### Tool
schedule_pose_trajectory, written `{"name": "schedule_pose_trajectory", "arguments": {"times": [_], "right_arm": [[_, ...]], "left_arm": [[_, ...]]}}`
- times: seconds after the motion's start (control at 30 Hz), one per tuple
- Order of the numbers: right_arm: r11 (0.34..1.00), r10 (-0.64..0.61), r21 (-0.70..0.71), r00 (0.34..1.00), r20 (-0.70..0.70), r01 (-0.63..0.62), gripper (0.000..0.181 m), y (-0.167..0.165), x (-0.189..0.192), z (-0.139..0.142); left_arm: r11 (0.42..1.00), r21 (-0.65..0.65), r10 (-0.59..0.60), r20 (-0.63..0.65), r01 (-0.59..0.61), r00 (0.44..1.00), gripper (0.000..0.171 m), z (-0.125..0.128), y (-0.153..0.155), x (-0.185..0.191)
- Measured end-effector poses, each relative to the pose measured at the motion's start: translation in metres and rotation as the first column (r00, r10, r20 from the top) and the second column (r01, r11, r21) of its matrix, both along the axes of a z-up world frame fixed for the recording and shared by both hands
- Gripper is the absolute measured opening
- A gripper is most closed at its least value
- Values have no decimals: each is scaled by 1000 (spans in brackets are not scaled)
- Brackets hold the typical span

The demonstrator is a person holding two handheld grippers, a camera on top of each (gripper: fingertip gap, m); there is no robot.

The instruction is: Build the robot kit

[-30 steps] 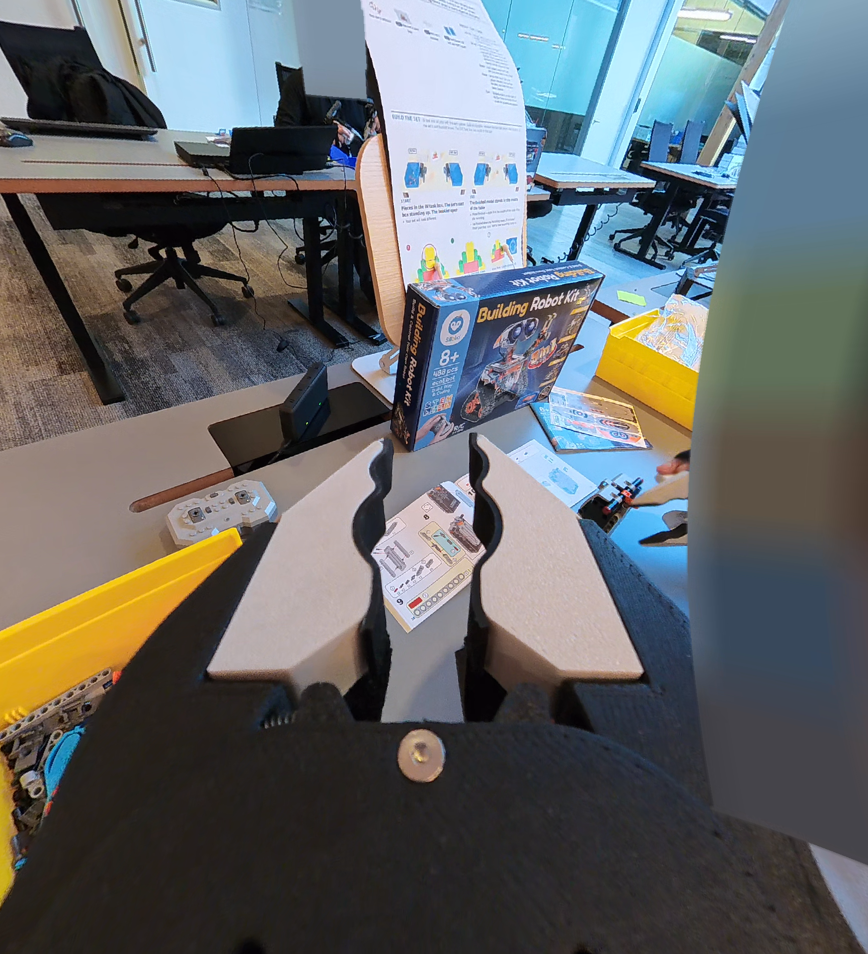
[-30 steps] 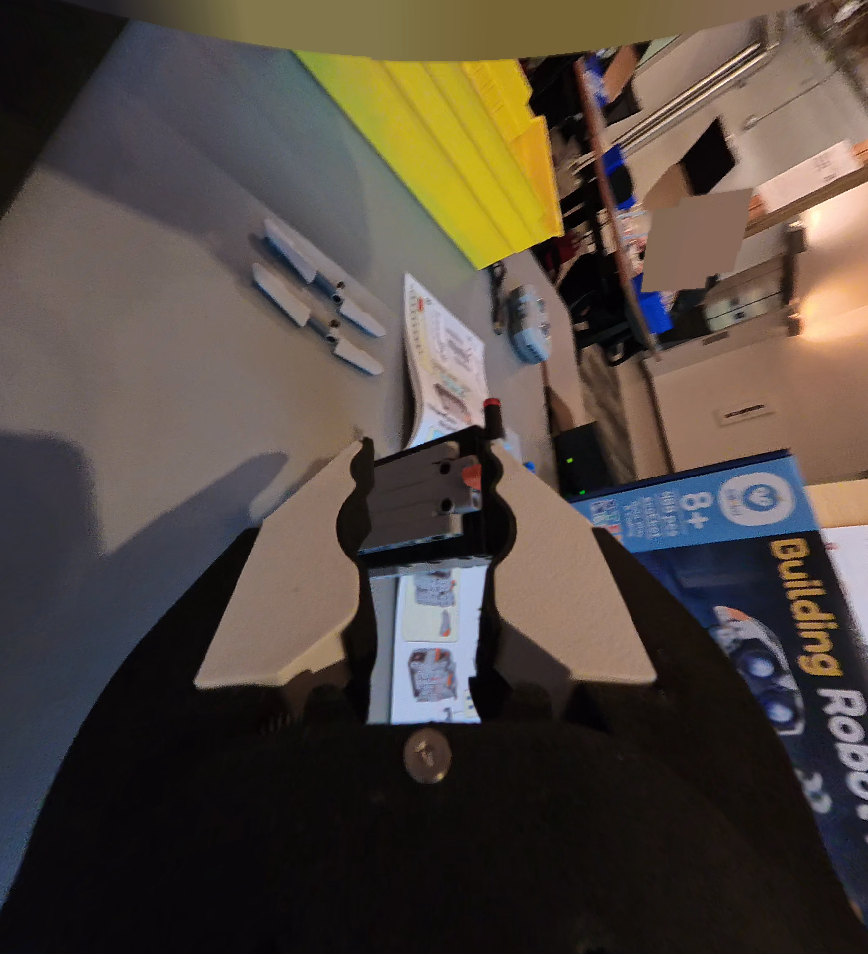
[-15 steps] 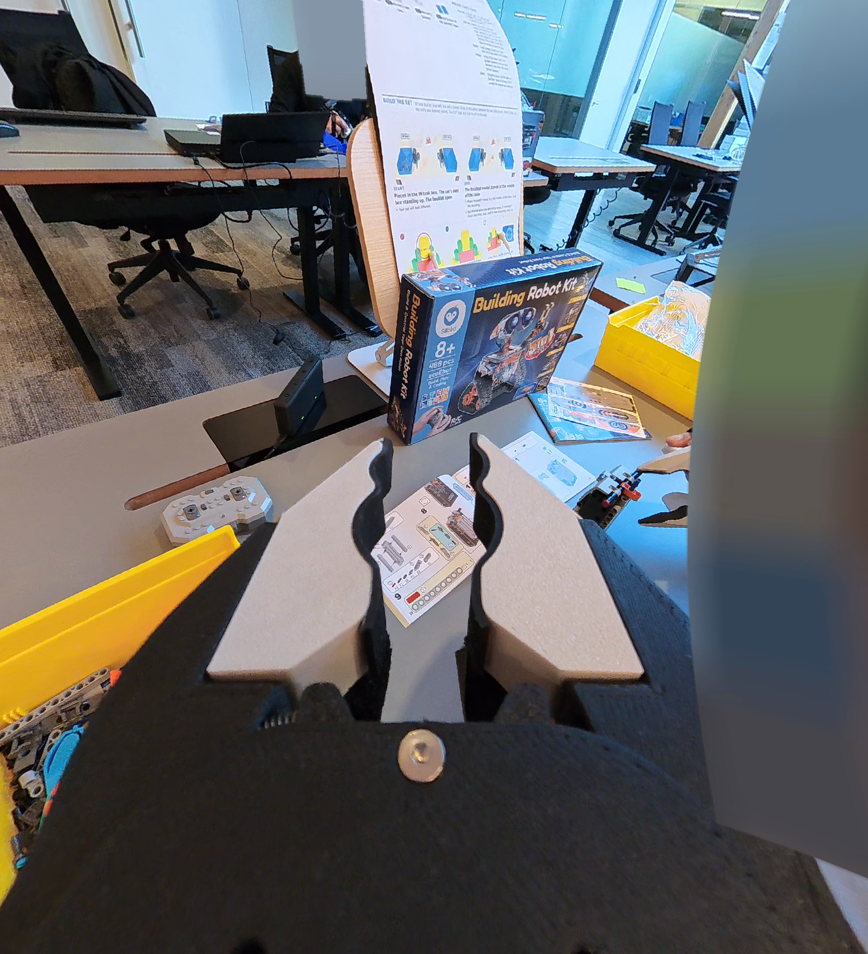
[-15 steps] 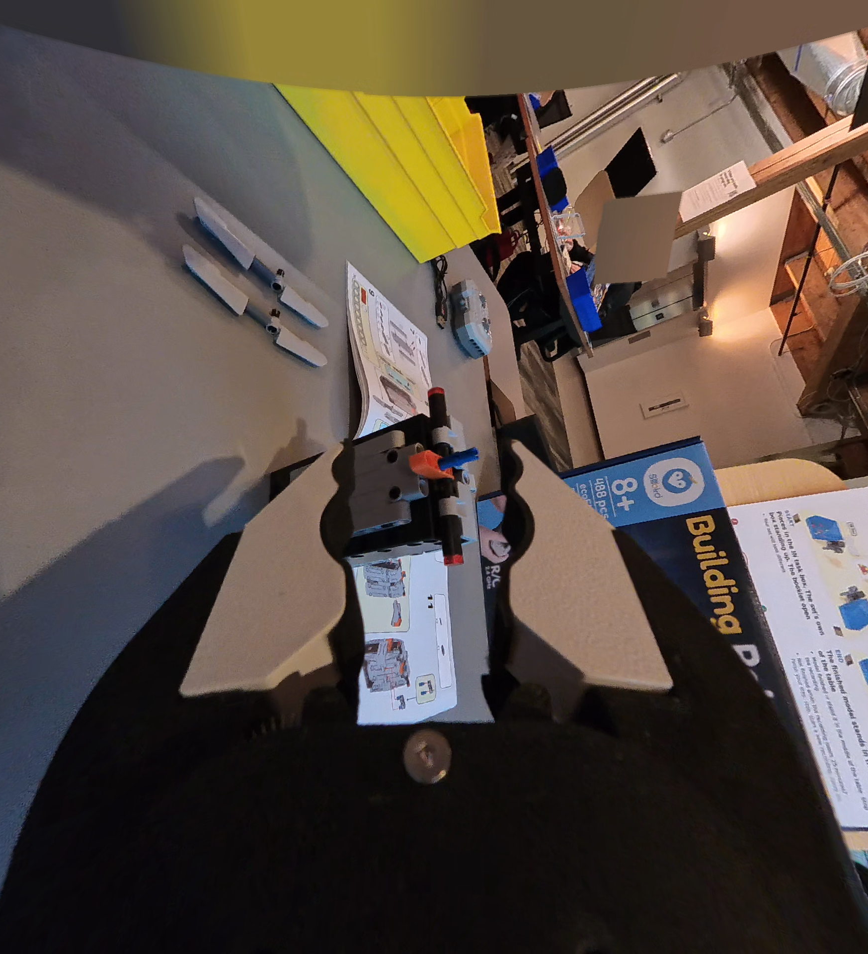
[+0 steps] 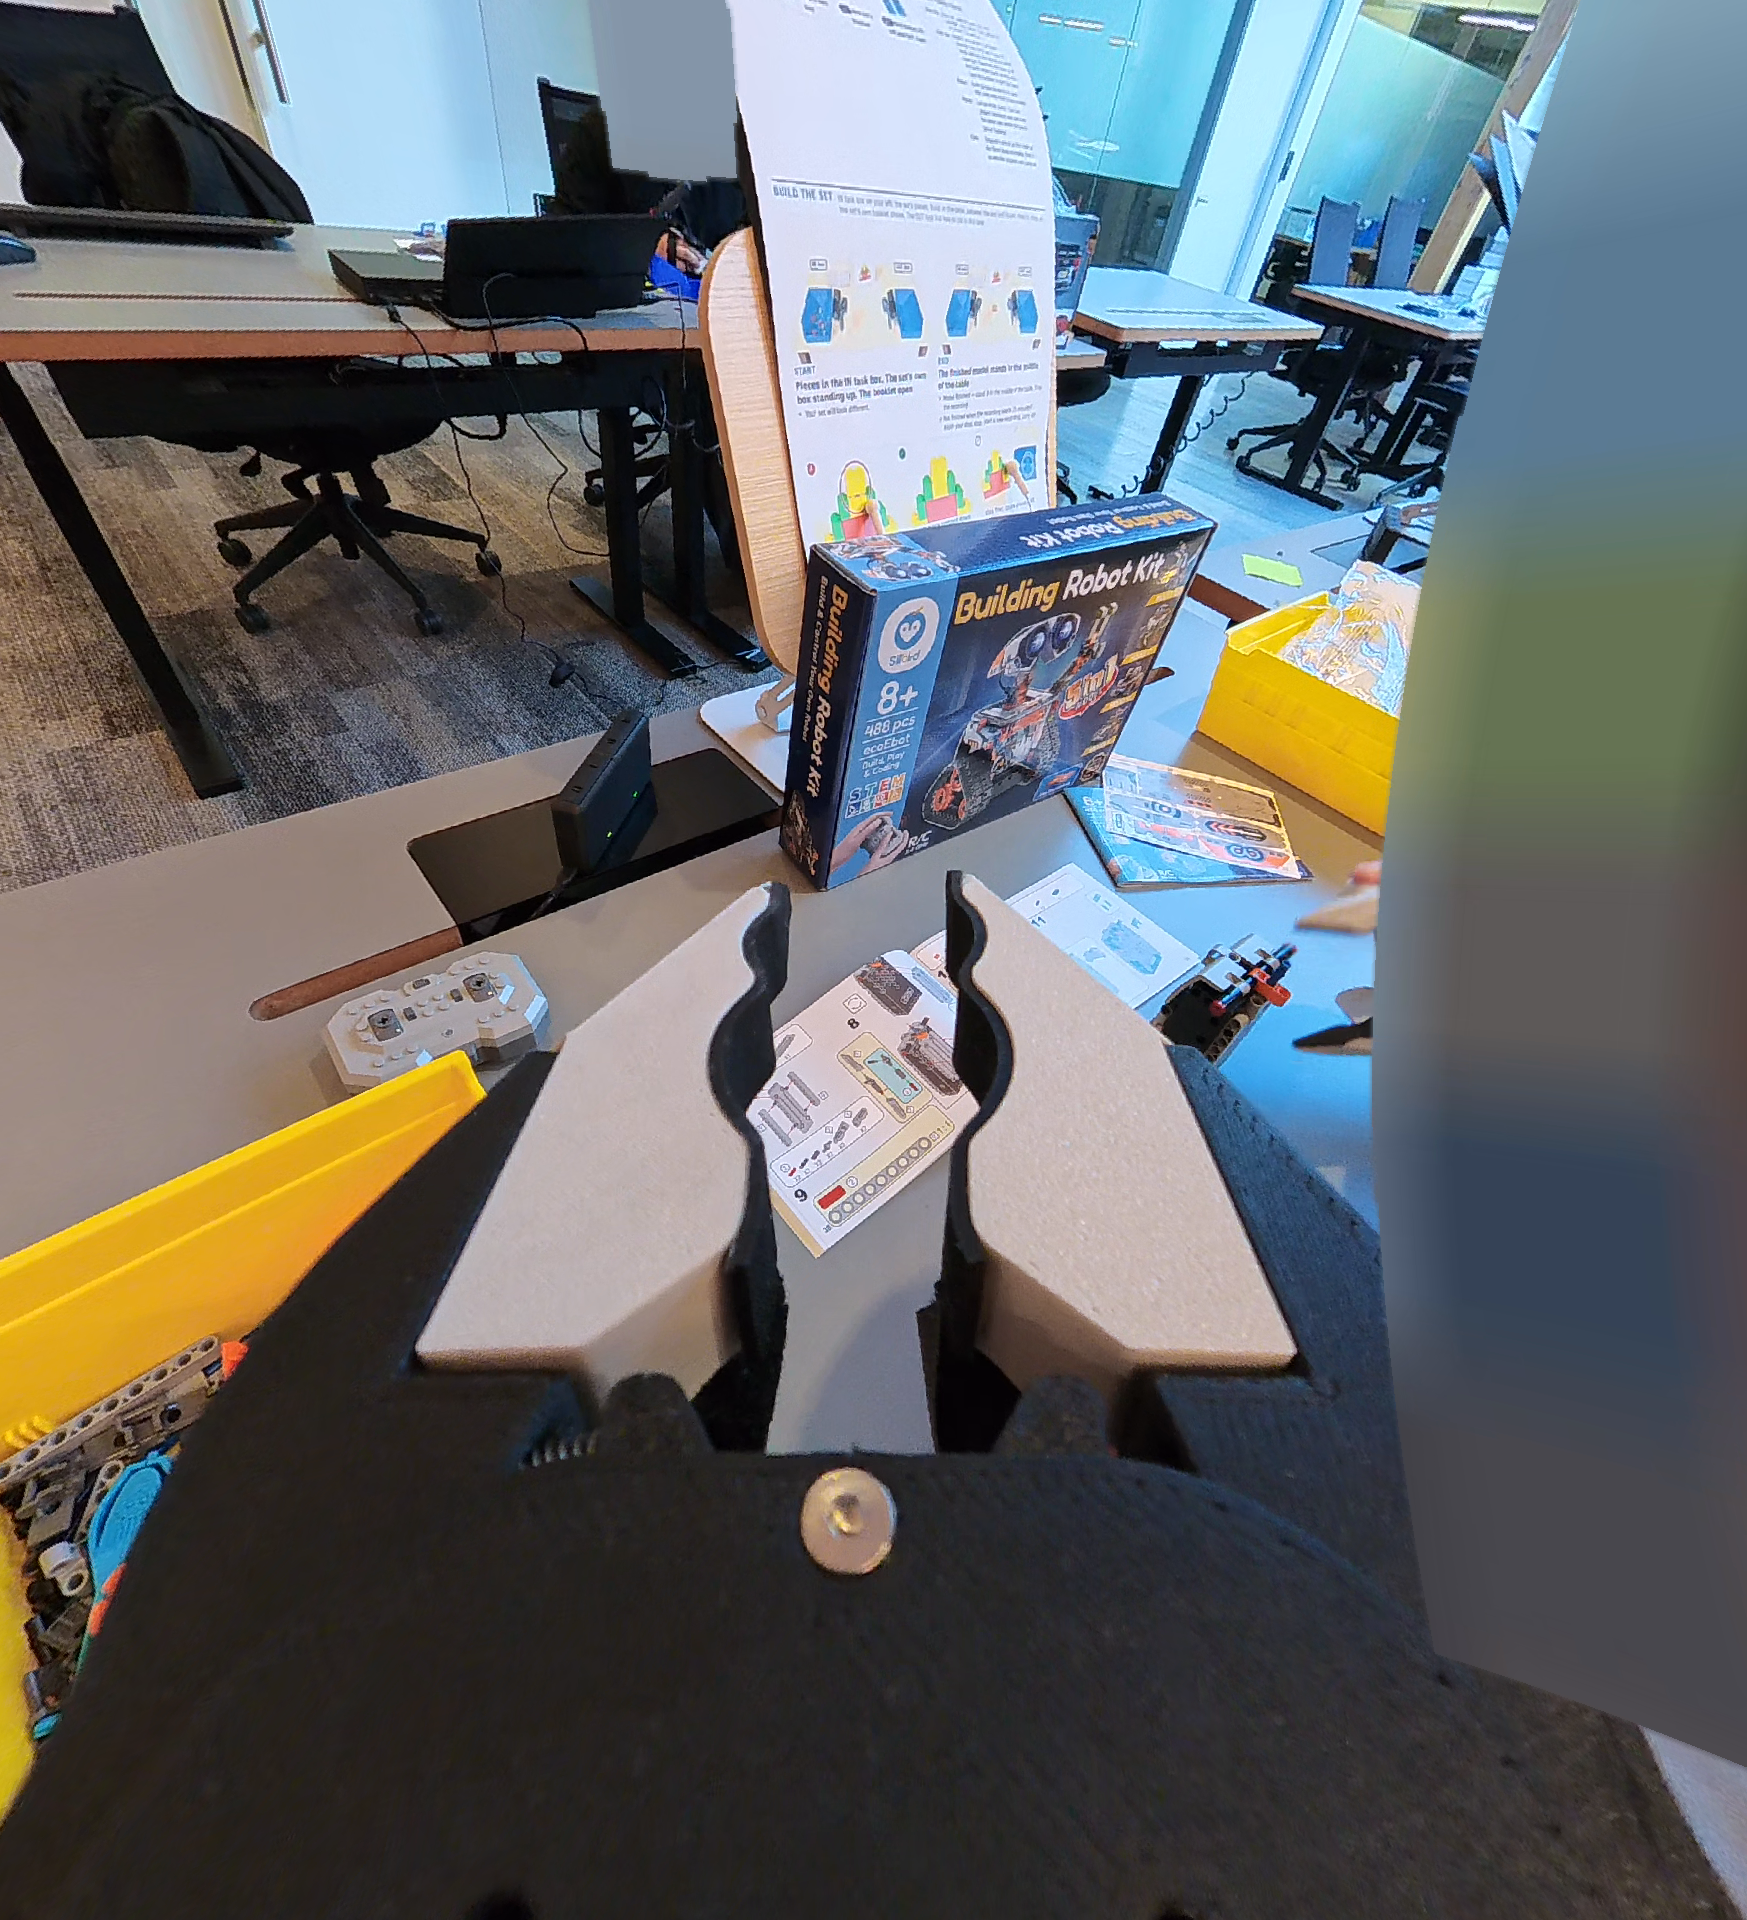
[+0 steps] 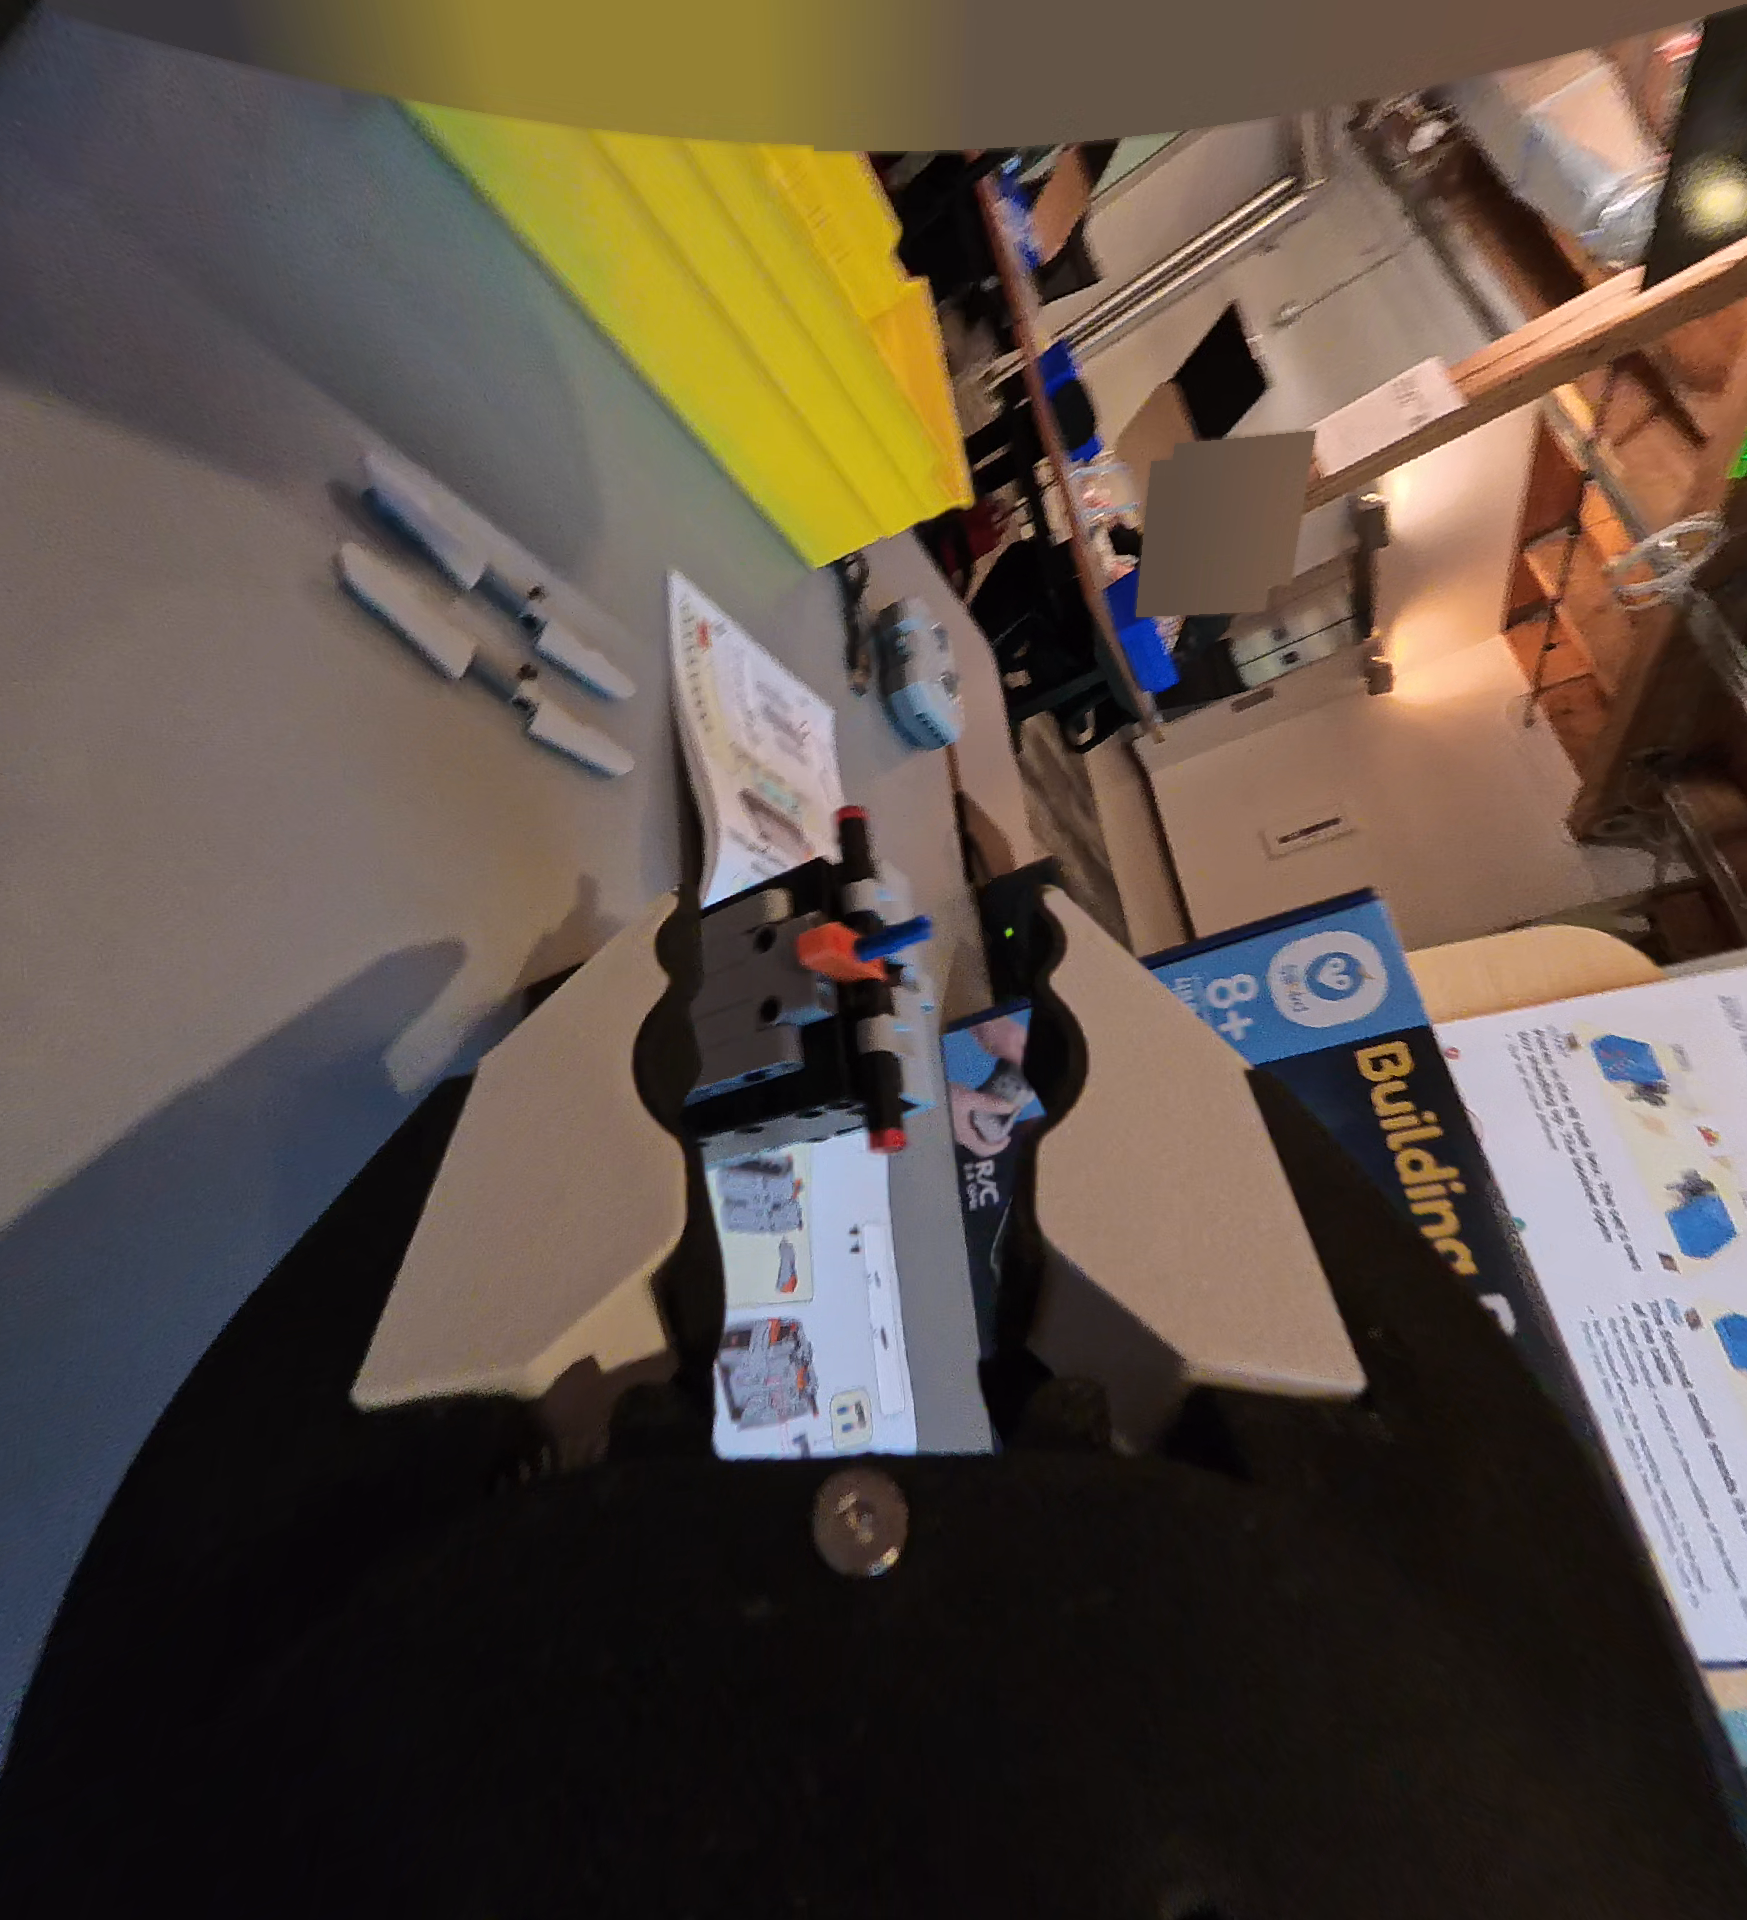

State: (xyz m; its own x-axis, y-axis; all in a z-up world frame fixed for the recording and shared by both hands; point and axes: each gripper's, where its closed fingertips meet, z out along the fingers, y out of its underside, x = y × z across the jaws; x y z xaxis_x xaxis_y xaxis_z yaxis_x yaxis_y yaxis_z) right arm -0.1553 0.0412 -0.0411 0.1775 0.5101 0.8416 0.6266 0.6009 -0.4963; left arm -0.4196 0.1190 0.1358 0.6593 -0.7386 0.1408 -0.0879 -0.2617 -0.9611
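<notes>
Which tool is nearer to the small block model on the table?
Right. The right tool is open with the block model between its fingertips; the left tool is open and hangs apart, over the open booklet.

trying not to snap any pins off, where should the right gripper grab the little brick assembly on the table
Probably by the blocky grey body of the brick assembly: its flat opposite faces suit the pads. Come in low along the table, from where the open right gripper already straddles it. Keep the fingers off the orange and blue pins and the red-tipped axle, which stick out.
</notes>
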Motion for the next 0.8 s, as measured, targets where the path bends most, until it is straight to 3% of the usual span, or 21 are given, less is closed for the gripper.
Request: {"name": "schedule_pose_trajectory", "arguments": {"times": [0.07, 0.13, 0.3, 0.4, 0.57, 0.8], "right_arm": [[999, 11, -42, 994, -113, -15, 64, 1, 4, 13], [985, -17, -174, 977, -213, -21, 68, 11, 13, 14], [828, -87, -542, 924, -372, -140, 87, 29, 20, -17], [794, -81, -594, 948, -309, -126, 83, 31, 14, -40], [766, -89, -638, 970, -227, -80, 56, 35, 10, -64], [753, -63, -651, 975, -213, -94, 47, 30, 9, -69]], "left_arm": [[1000, -1, 2, 2, -2, 1000, 28, 0, 1, -1], [1000, -4, 5, 5, -5, 1000, 28, 0, 2, -1], [1000, -16, 9, 6, -9, 1000, 29, -2, 5, -1], [1000, -6, 13, 8, -13, 1000, 29, -1, 4, -2], [1000, -9, 12, 8, -12, 1000, 29, -1, 4, -3], [1000, -22, 11, 3, -11, 1000, 29, -4, 8, 0]]}}
